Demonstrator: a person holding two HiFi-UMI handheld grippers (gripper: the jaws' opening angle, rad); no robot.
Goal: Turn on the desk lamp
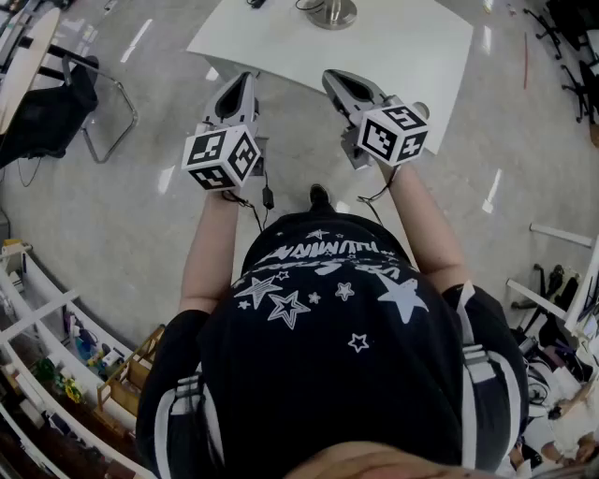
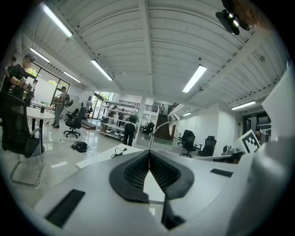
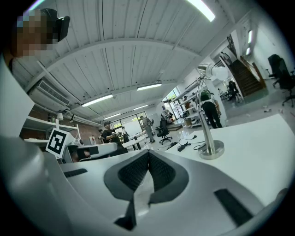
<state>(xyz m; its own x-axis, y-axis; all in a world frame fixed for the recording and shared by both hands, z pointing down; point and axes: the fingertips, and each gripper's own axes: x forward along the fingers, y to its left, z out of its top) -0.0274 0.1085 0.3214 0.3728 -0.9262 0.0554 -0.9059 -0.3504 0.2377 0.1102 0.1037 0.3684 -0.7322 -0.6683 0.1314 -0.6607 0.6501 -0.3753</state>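
The desk lamp stands on the far part of a white table; only its round metal base shows in the head view. In the right gripper view the desk lamp rises from its base, ahead and to the right of my right gripper. In the left gripper view the lamp's curved neck shows straight beyond my left gripper. Both grippers are held short of the table's near edge, the left gripper beside the right gripper. Each has its jaws together, with nothing between them.
A black cable lies on the table left of the lamp base. A chair with dark cloth stands on the floor at the left. Shelves with small items run along the lower left. A cord with an adapter hangs below the grippers. People stand far off.
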